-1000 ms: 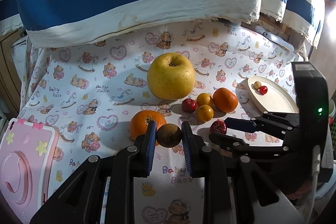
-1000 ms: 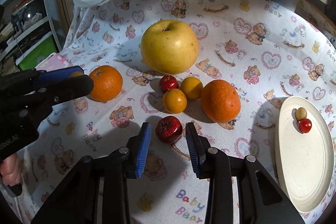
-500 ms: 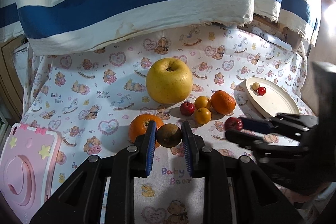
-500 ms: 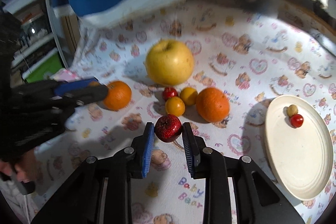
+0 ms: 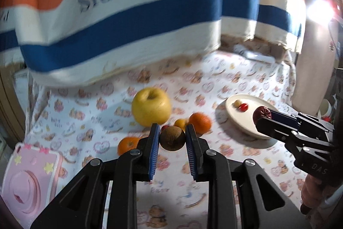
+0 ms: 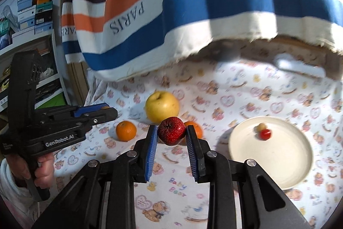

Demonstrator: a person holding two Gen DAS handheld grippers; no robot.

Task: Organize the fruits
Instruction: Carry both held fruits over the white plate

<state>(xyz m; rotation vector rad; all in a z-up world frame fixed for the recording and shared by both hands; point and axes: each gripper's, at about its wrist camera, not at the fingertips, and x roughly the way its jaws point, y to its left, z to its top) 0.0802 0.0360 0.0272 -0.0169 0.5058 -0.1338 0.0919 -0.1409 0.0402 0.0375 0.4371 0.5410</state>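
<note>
My left gripper (image 5: 172, 138) is shut on a round brown fruit (image 5: 172, 138) and holds it above the cloth. My right gripper (image 6: 171, 134) is shut on a small dark red fruit (image 6: 171, 130), also lifted; it also shows in the left wrist view (image 5: 262, 114) near the plate's edge. A white plate (image 6: 278, 166) at the right holds a tiny red fruit (image 6: 265, 134) and a tiny tan one (image 6: 260, 127). On the cloth lie a big yellow apple (image 5: 151, 106), two oranges (image 5: 128, 144) (image 5: 200, 121) and small yellow fruits (image 5: 180, 122).
A bear-print cloth (image 6: 178, 184) covers the surface. A striped "PARIS" towel (image 5: 120, 5) hangs over the back. A pink toy case (image 5: 27, 175) lies at the left edge. Shelves with boxes (image 6: 32, 5) stand far left.
Both grippers have risen from the cloth with their fruits. The right gripper closed on the red fruit and carried it right, toward the plate.
</note>
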